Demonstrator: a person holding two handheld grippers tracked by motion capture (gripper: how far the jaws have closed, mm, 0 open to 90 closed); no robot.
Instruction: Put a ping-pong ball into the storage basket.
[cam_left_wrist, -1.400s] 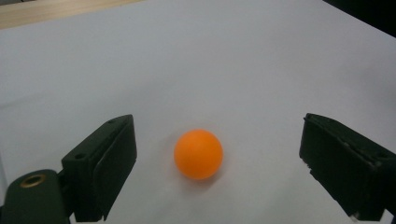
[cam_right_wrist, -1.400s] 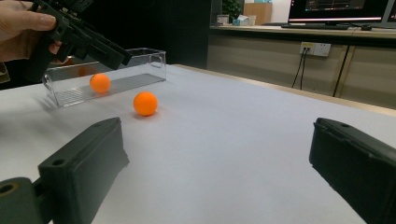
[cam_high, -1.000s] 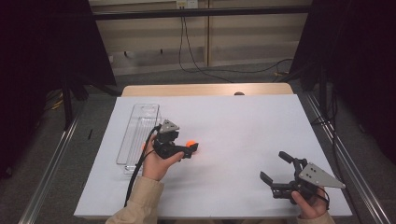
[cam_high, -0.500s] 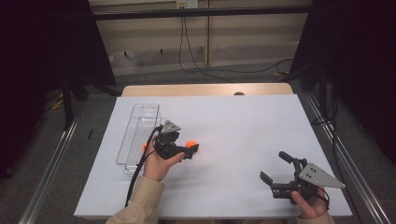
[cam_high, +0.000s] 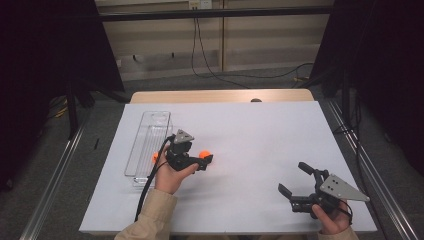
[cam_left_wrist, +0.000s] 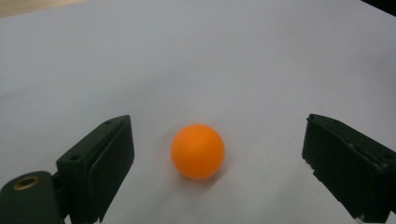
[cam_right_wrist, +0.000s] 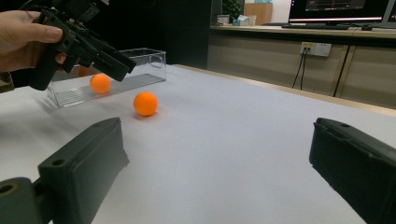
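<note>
I see the table (cam_high: 260, 150), covered by a white sheet, as the largest item; it carries everything else. At its left side lies a clear plastic tray (cam_high: 145, 145), long and narrow, running away from me. In the right gripper view a second orange ball (cam_right_wrist: 100, 83) rests inside this tray, near the end closest to the left hand.

I hold the right gripper (cam_high: 296, 186) low over the near right corner of the table, well apart from the tray. Its fingers (cam_right_wrist: 84, 163) stand wide open with nothing between them.

I hold the left gripper (cam_high: 206, 159) just beside the tray, on its right, pointing toward the table's middle. Its fingers (cam_left_wrist: 100, 163) are open and spread wide.

The orange ball (cam_left_wrist: 198, 150) sits on the white sheet between the left gripper's fingers. In the left gripper view a clear gap shows on each side of it, so neither finger touches it. In the high view the ball shows at the gripper's tip, just outside the tray.
</note>
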